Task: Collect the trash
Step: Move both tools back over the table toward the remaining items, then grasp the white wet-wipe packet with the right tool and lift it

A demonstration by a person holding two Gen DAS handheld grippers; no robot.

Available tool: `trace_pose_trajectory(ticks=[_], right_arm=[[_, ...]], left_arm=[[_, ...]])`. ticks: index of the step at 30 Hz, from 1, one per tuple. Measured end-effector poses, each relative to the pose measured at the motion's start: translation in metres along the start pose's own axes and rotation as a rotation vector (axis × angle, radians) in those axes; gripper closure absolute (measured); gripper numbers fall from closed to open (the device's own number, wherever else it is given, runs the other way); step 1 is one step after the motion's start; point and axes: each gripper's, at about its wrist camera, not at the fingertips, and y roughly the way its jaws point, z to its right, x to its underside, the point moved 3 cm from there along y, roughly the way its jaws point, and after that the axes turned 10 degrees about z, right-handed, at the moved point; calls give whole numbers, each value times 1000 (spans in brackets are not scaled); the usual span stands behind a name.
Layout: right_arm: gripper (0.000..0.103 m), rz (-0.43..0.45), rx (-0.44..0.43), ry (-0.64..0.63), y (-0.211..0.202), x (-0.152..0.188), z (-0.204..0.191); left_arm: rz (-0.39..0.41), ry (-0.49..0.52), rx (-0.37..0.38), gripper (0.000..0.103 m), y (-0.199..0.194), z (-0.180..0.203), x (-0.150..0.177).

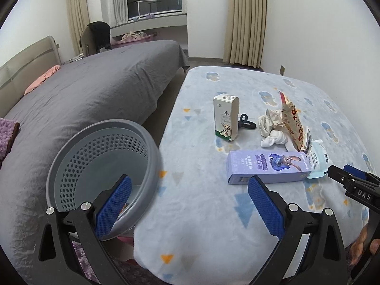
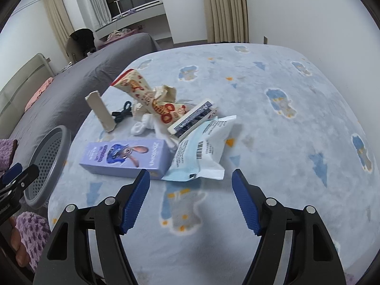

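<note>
**Trash pile: position relative to my two grippers**

Trash, mixed lot, lying on the blue-patterned bench (image 2: 273, 142).

Right gripper (image 2: 191, 198): spread wide, nothing between its pads, aimed down at the near edge of the pile. Directly ahead, the pale blue plastic wrapper (image 2: 201, 152), flat, its long axis running away from me and a little rightward.

Left gripper (image 1: 190, 206): also wide open and empty, over the bench's left edge beside the grey basket (image 1: 104, 166).

Next out: the purple box (image 2: 125, 158), lying flat, long axis crosswise to my right gripper, touching the wrapper's left edge. Beyond it: white tissue (image 2: 142, 124), snack bag (image 2: 152, 97), a flat dark packet (image 2: 192, 118), an upright milk carton (image 1: 225, 118), a black hair tie (image 1: 245, 122).

Judgement: my right gripper is nearer the wrapper and box; the basket lies leftward, so carries go left.
</note>
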Motion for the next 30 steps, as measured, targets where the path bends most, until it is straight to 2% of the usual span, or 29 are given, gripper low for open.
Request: trace_pose_trajectory(ticks=[16, 25, 27, 28, 30], right_arm=[[34, -85, 96, 2, 59, -10, 1], [35, -107, 111, -5, 76, -10, 3], [36, -103, 103, -3, 76, -9, 3], [43, -106, 96, -5, 77, -9, 3], [47, -104, 92, -12, 75, -9, 2]], left_arm=[[-38, 19, 27, 7, 20, 14, 5], [-44, 14, 33, 7, 22, 13, 6], [-42, 15, 34, 7, 22, 13, 6], [-41, 16, 35, 7, 22, 13, 6], [-39, 17, 38, 7, 21, 15, 7]])
